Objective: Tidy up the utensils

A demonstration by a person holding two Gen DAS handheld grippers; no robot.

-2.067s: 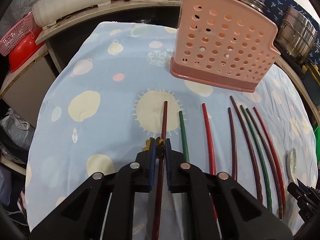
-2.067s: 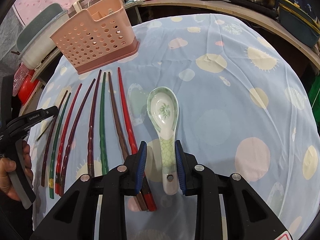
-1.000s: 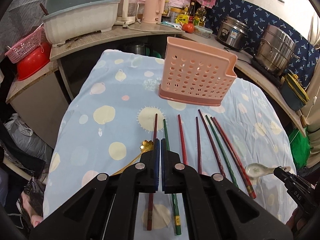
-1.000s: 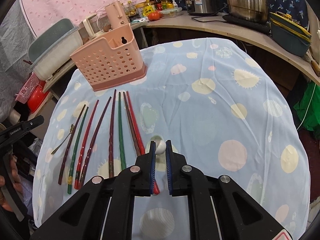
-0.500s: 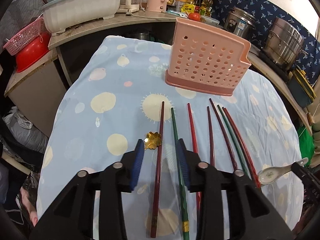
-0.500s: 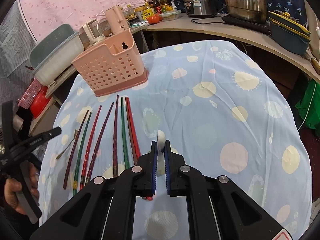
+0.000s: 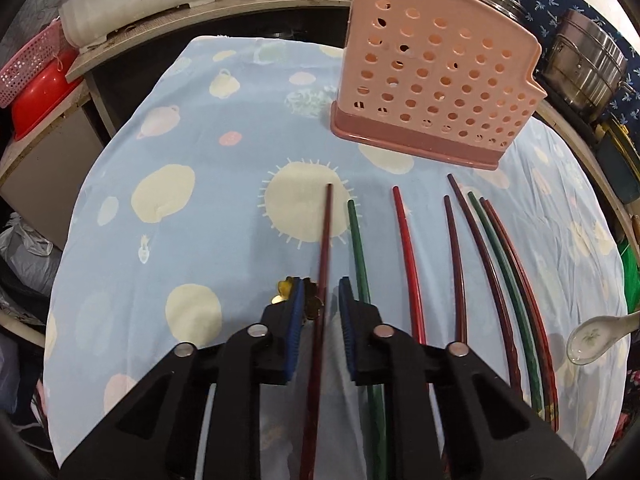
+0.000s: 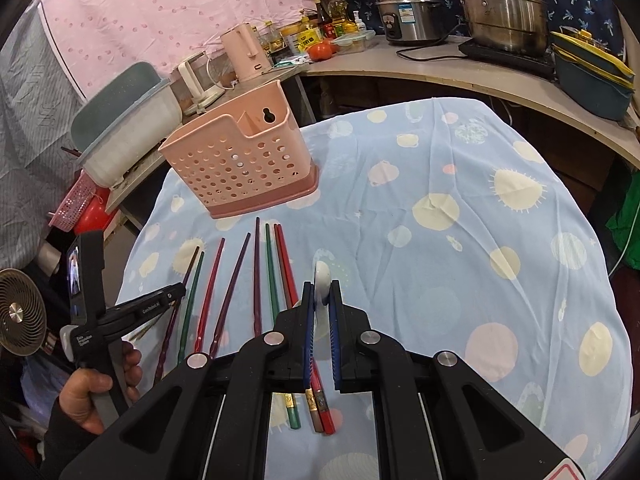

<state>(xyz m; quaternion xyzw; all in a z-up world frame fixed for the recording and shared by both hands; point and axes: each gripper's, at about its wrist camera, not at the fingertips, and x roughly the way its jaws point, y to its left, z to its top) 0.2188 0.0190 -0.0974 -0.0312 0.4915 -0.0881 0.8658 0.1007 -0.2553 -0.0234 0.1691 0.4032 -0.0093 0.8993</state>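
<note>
One pink caddy (image 8: 240,160), contents unseen; right fingers (image 8: 308,332) pinch spoon (image 8: 322,276); left fingers (image 7: 295,316) closing around chopstick (image 7: 325,248).

Both grippers are matte black plastic, built of angular linkage arms with triangular cut-outs and round silver pivot screws. The left gripper (image 7: 319,300) and the right gripper (image 8: 320,292) carry ribbed blue pads (image 7: 297,312) on their inner faces. In the right wrist view, the left gripper's side bears small white lettering, and the person's hand (image 8: 94,394) emerges from a dark sleeve (image 8: 60,440).
</note>
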